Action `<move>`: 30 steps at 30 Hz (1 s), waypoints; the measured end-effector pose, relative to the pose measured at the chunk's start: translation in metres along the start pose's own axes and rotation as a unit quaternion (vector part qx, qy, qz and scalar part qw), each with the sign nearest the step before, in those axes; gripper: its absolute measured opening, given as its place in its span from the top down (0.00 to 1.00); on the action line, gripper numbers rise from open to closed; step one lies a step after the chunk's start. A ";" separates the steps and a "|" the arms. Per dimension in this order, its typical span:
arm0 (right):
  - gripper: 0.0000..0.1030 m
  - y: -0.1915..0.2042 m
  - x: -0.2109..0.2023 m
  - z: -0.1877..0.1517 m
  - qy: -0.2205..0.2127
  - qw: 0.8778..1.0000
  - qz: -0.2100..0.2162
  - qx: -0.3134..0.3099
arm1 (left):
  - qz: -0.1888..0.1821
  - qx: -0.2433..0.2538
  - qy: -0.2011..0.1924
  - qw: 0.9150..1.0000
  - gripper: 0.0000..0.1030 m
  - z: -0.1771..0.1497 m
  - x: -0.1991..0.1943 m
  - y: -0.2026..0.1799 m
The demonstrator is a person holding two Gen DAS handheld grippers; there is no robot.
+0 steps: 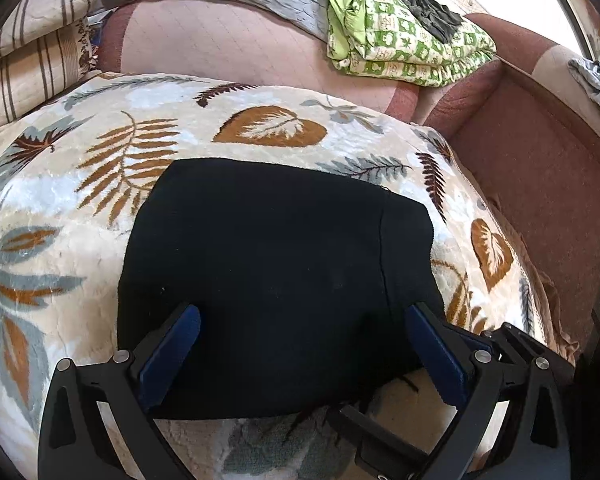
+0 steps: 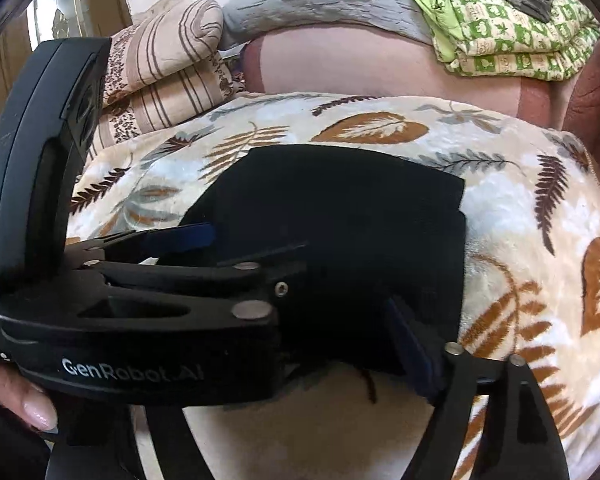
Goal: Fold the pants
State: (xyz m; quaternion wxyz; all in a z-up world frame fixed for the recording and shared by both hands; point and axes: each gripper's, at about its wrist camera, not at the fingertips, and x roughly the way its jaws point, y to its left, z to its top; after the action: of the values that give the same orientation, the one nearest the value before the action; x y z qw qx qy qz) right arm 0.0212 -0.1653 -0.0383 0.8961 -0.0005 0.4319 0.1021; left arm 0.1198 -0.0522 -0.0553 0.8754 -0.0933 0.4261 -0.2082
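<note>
On a leaf-print blanket (image 1: 100, 208), folded black pants (image 1: 276, 272) lie soft and limp, best pinched at an edge, beneath wide-spread left gripper (image 1: 300, 320) and right gripper (image 2: 296, 300), seemingly wide too.

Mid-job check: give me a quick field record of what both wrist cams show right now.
pants: black pants folded into a compact rectangle
surface: leaf-print blanket, pants lying flat on it
left gripper: open, fingers over the pants' near edge, nothing pinched
right gripper: mostly hidden behind the left gripper; state unclear
background: green patterned bedding, striped quilt
</note>
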 end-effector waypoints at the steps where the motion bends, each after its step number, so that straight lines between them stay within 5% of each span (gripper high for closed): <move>1: 0.20 0.000 0.000 0.000 0.002 1.000 -0.001 -0.002 | 0.001 0.005 0.002 1.000 0.01 0.000 0.000 -0.001; 13: 0.19 0.000 0.002 -0.001 0.005 1.000 0.000 -0.005 | 0.007 0.019 0.002 1.000 0.01 0.001 0.002 -0.002; 22: 0.06 0.012 0.009 -0.008 -0.019 0.999 -0.016 -0.048 | 0.014 0.028 -0.009 0.999 0.01 -0.003 0.003 -0.005; 30: 0.00 0.002 0.002 -0.012 -0.060 0.997 0.028 -0.026 | -0.048 -0.002 0.011 0.999 0.05 0.014 -0.014 0.021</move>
State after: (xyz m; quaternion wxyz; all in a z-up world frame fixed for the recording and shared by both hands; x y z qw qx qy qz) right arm 0.0130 -0.1642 -0.0476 0.9168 -0.0058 0.3747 0.1381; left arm 0.1288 -0.0272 -0.0441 0.8592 -0.1136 0.4315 -0.2504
